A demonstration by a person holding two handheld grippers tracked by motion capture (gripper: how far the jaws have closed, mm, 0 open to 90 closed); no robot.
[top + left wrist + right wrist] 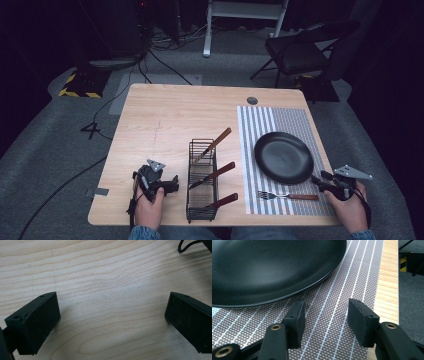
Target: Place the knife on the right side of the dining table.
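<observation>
The fork (287, 196) is the thing nearest to the right hand-held gripper (320, 183). It has a silver metal head with thin prongs and a reddish-brown wooden handle. It lies flat on the striped placemat (280, 120), just in front of the lower rim of the black plate (283, 157). Its long axis runs across the table (165, 115), almost level: the prongs point away from the right hand-held gripper, toward the wire rack (202, 181), and the end of the handle points to this gripper and lies just beside it, slightly nearer to the person.

The right hand-held gripper has its jaws spread, with nothing between them. In the right gripper view they stand over the placemat (329, 312), and the rim of the plate (274, 267) is just ahead of them, not touching.

The left hand-held gripper (172, 184) rests on the other side of the rack, well apart from the fork. Its jaws are spread wide over bare wood (107, 302) and hold nothing.

Three knives with similar wooden handles lean in the rack.
</observation>
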